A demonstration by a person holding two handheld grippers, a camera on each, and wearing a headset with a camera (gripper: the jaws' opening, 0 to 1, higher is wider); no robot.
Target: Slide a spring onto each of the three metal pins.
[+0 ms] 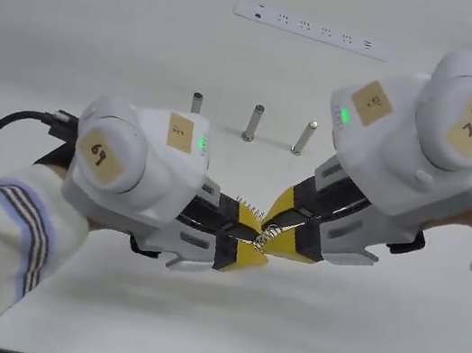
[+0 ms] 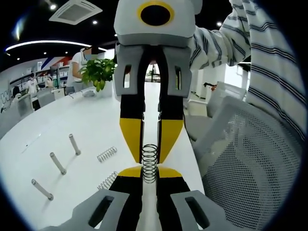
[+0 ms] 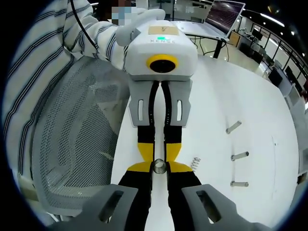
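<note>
— Since your two sets of fingers meet tip to tip, what's between them?
— One spring. My left gripper pinches one end and my right gripper pinches the other, each closed to the coil's width. I'd say I'm passing it across so that one end comes free to go over a pin.
— And beyond the fingertips?
— A spare spring and a second spare spring lie near on the table. Farther off, the three pins stand upright and bare, so none is loaded yet.
</note>
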